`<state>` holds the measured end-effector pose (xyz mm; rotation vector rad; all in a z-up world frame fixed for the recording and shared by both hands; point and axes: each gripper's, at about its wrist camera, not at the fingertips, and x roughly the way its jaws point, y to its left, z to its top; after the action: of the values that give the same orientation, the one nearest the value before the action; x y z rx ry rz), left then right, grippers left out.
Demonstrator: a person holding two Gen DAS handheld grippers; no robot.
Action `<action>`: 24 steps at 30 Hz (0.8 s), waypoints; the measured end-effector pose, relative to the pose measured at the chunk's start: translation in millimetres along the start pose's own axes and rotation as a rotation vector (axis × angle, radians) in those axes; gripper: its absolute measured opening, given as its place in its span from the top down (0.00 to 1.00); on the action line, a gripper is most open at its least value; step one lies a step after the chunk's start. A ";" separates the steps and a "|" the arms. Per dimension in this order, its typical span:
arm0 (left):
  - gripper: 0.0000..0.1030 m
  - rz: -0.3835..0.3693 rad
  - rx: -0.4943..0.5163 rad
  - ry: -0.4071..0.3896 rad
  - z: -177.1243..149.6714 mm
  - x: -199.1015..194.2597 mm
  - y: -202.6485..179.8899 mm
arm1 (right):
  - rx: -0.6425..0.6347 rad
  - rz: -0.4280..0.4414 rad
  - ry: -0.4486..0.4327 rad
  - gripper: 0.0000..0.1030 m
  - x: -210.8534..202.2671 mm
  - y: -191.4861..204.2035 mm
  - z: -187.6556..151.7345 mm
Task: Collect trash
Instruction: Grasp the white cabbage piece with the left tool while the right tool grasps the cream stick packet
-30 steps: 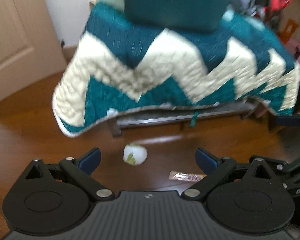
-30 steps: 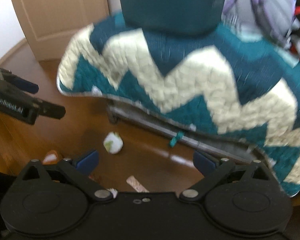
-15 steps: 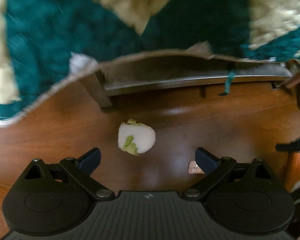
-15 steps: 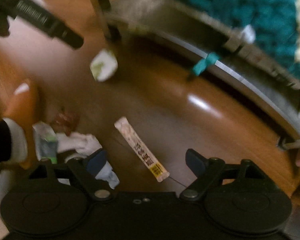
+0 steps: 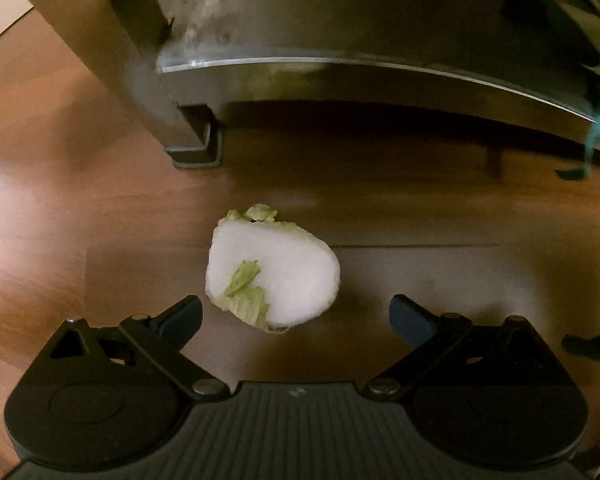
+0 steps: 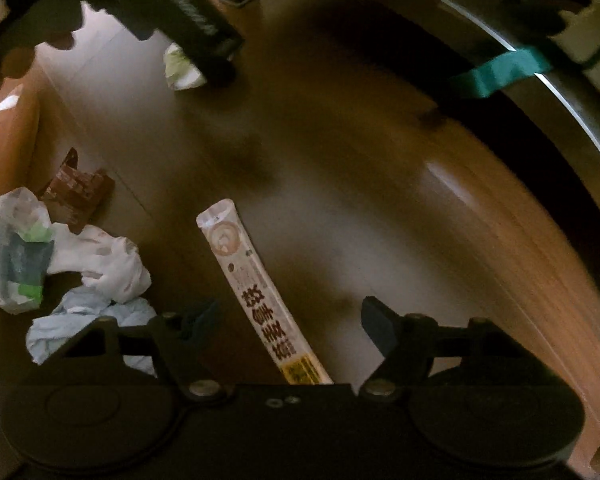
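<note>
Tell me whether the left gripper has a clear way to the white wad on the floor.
Probably yes: the left gripper is open, the white wad lies on bare floor just ahead of its fingertips, nothing between.

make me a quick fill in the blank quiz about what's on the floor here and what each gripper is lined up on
1. The left gripper hangs over a white, green-flecked ____.
2. The long printed stick wrapper lies between the ____ gripper's jaws.
3. The trash lies on a ____ floor.
4. Neither gripper is ____ anything yet.

Missing words: paper wad; right; wooden; holding

Both claws (image 5: 296, 320) (image 6: 290, 320): blk body, blue pads, silver screws.
</note>
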<state>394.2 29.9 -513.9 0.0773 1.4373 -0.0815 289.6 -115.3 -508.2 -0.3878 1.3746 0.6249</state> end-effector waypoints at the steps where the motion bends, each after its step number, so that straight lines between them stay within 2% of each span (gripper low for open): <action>1: 0.07 0.012 -0.002 -0.005 -0.2 2.8 -1.7 | -0.011 0.002 -0.002 0.31 3.8 2.1 0.2; 6: 0.24 0.041 0.000 -0.003 2.3 14.6 -9.6 | -0.039 0.006 0.000 0.43 14.3 8.8 1.4; 9: 0.24 0.047 -0.019 -0.007 2.2 18.8 -9.8 | -0.034 0.007 0.003 0.52 19.3 9.5 1.8; 10: 0.27 0.048 -0.027 -0.007 1.9 19.1 -9.5 | -0.034 0.007 0.007 0.56 21.7 9.7 2.0; 11: 0.34 0.052 -0.035 -0.005 1.8 20.4 -8.5 | -0.037 0.004 0.010 0.58 23.4 10.7 1.9; 14: 0.38 0.064 -0.052 -0.013 5.1 20.5 -9.9 | -0.069 -0.019 -0.001 0.60 25.4 16.1 0.6; 18: 0.57 0.095 -0.082 -0.025 3.5 16.1 -5.8 | -0.104 -0.052 -0.003 0.71 25.4 25.1 0.7; 20: 0.60 0.078 -0.101 -0.033 2.3 13.5 -2.3 | -0.108 -0.074 0.012 0.74 25.5 28.9 1.8; 22: 0.68 0.064 -0.087 -0.044 1.9 10.7 -2.4 | -0.104 -0.093 0.037 0.77 25.5 29.7 2.3; 24: 0.80 0.055 -0.071 -0.051 1.6 6.8 -1.2 | -0.060 -0.091 0.051 0.78 21.1 28.2 3.1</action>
<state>396.5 28.5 -520.5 0.0564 1.3850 0.0123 276.1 -87.6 -525.6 -0.5145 1.3807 0.5860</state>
